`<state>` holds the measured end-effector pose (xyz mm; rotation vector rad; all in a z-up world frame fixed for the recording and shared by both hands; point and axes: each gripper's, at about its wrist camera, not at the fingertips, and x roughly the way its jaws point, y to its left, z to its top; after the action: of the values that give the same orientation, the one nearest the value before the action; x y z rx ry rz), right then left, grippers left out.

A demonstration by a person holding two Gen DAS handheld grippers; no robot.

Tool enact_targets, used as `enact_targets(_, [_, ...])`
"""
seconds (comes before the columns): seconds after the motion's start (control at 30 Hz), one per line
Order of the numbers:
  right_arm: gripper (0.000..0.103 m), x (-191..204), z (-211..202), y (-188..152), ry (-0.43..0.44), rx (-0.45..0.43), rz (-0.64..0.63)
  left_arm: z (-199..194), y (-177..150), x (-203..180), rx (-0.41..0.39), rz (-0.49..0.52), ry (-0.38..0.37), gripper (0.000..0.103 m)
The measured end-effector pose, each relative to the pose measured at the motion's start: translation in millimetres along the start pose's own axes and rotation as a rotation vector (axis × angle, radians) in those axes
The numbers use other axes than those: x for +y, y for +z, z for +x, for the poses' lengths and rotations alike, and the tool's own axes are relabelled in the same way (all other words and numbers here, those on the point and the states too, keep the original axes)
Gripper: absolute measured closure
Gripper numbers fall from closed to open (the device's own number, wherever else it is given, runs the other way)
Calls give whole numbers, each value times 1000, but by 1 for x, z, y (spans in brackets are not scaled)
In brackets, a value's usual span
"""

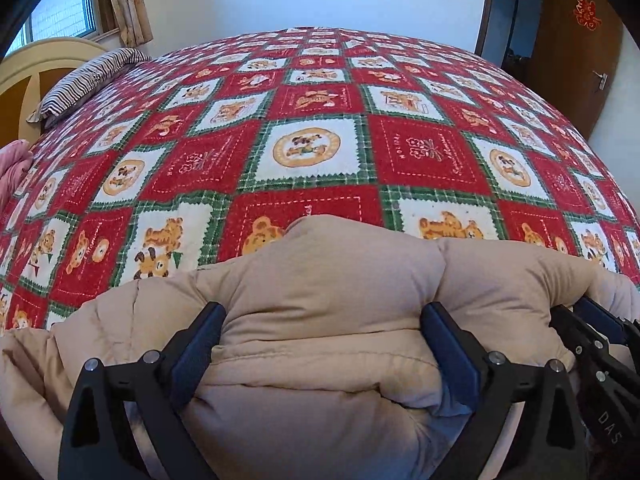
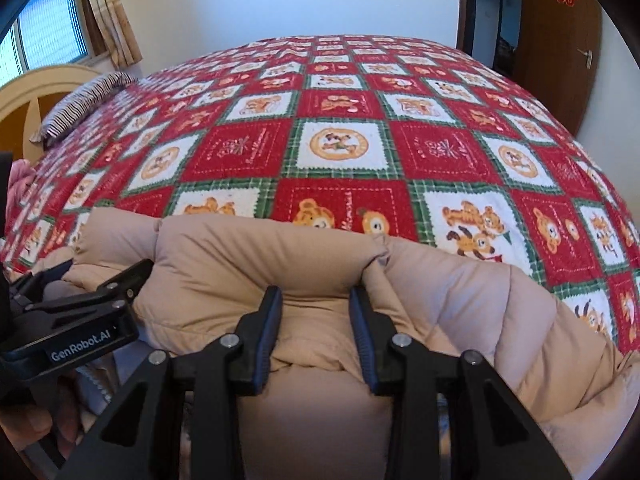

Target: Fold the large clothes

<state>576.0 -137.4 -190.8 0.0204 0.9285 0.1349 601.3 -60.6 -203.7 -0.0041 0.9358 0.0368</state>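
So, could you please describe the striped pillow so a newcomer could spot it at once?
Start at the bed's red checked quilt. Follow it left to the cream headboard; the pillow lies there on the quilt. It alone has thin dark and white stripes.

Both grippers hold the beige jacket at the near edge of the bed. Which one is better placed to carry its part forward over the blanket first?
Probably the right gripper: its fingers pinch a narrow fold of the jacket firmly. The left gripper spans a wide, puffy bunch.

Beige puffer jacket [image 1: 332, 280] — bunched, quilted — lies at the bed's near edge.
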Motion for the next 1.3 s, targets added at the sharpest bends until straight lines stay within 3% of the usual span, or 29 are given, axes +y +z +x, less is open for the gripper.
enact_targets(0.43, [65,7,4,-1,-53,6,-35,3,0,-3,1,9,26,2])
enact_targets(1.2, [65,7,6,0,-48,7,-30,4,2,-6,6,21,35,1])
enact_targets(1.3, [61,2,3,4,-26,14,-28,-16,11,2,-5,6,0,1])
